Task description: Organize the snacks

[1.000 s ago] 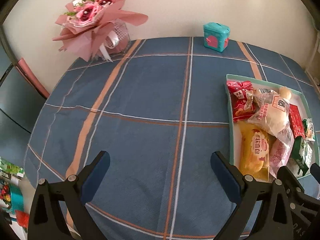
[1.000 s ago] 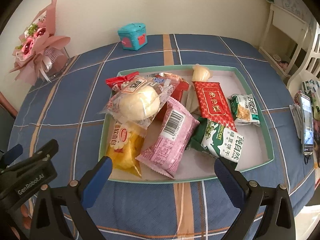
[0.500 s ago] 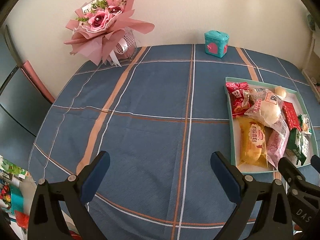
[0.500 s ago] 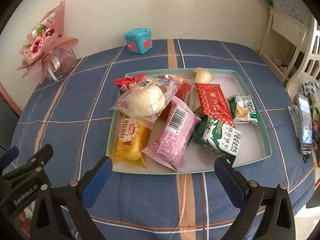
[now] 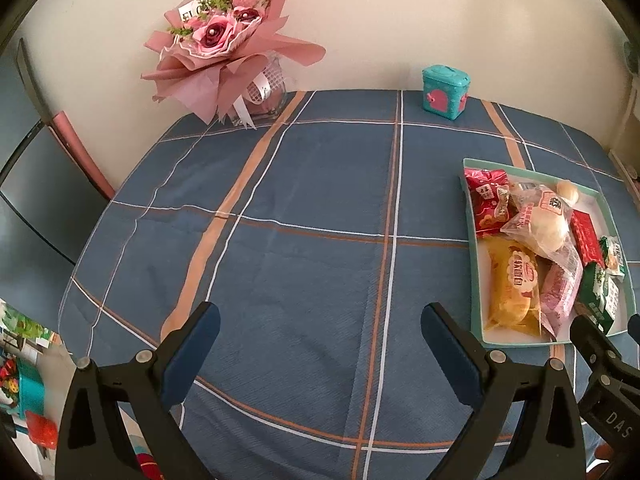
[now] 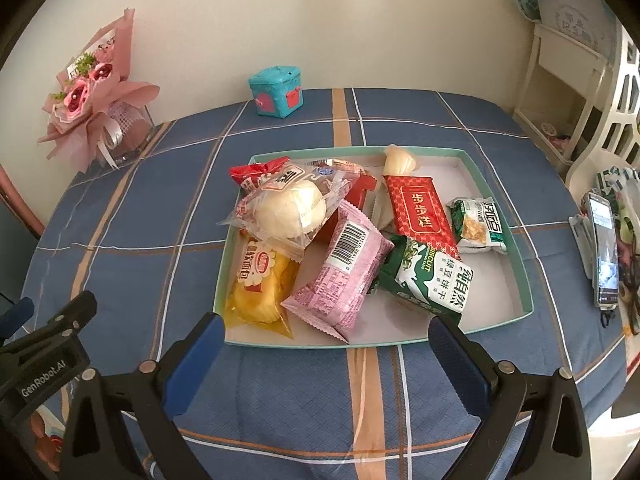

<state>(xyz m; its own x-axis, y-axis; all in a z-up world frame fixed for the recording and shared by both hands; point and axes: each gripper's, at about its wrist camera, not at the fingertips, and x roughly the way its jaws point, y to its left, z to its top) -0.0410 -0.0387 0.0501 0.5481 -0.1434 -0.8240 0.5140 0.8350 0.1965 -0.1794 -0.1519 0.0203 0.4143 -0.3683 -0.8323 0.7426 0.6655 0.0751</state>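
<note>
Currently all snacks (image 6: pixel 344 240) lie heaped inside the tray (image 6: pixel 516 256) at the surface's right edge. Left claw (image 5: pixel 320 344) and right claw (image 6: pixel 324 344) both hover released, empty; sorting stage cannot be determined.

The left gripper (image 5: pixel 320 336) has a black frame with two angled arms, each ending in a dark blue pad (image 5: pixel 194 354). Silver round screws (image 5: pixel 141 356) sit on the arms near the pad bases. Triangular cutouts lighten the arm bodies. The right gripper (image 6: pixel 324 346) has the same build: black arms, blue pads (image 6: pixel 460 364), silver screws (image 6: pixel 504 367). White lettering reading "GenRobot.AI" marks the left gripper's side in the right view; "DAS" shows on the right gripper's body in the left view.
</note>
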